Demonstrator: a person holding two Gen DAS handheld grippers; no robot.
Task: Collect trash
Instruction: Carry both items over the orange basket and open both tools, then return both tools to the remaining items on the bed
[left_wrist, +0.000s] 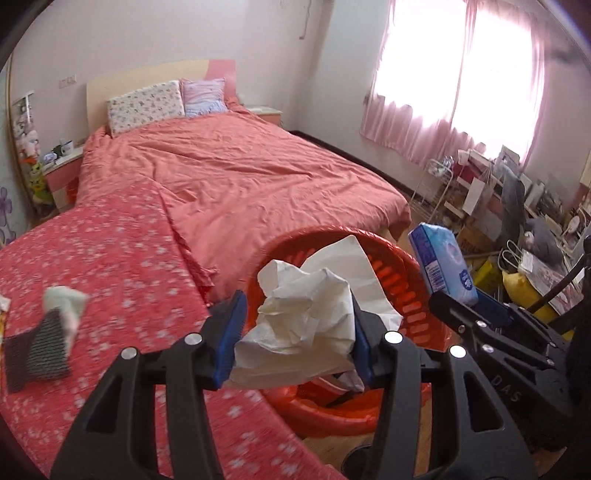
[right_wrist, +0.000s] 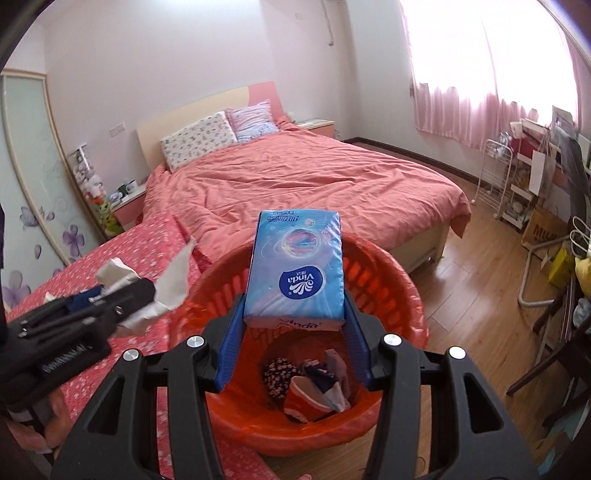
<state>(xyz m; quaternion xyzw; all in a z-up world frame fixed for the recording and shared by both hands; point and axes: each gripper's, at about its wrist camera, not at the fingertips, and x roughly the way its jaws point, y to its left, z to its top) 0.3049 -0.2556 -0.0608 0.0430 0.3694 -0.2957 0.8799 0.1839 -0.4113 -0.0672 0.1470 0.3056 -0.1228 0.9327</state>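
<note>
- bed (right_wrist: 303, 184): fills the middle of the room, salmon duvet rumpled, two pillows (right_wrist: 218, 136) propped at the headboard, one floral white, one pale blue-pink.
- second spread (left_wrist: 110, 258): red with small white flowers, covers the near left surface, butting against the duvet's edge.
- window (right_wrist: 480, 48) with pink curtains on the right wall, strong light through them.
- clutter (right_wrist: 546, 206) along the right wall under the window: wire rack, bags, boxes; wood floor (right_wrist: 480, 295) between it and the bed.
- bin (right_wrist: 391, 280): red slatted plastic with a red liner, stands on the floor at the corner of the near spread, just below both grippers. scraps (right_wrist: 314, 387) lie in its bottom: a dark dotted piece, a red paper piece, pale bits.
- tissue pack (right_wrist: 297, 273): blue, "vinda" printed on it, held over the bin's mouth, end toward the camera.
- right gripper (right_wrist: 295, 332): jaws about half spread, blue pads pressed on the pack's two long sides; pack held clear of the bin.
- paper wad (left_wrist: 310, 317): crumpled white, above the bin's near rim.
- left gripper (left_wrist: 295, 332): jaws about half spread, clamped on the wad from both sides; a flat sheet sticks up behind it.
- the two grippers sit side by side, close, not touching.
- on the red spread, far left: a dark mesh piece (left_wrist: 37, 347) with a white wad (left_wrist: 66, 302) against it, blurred.
</note>
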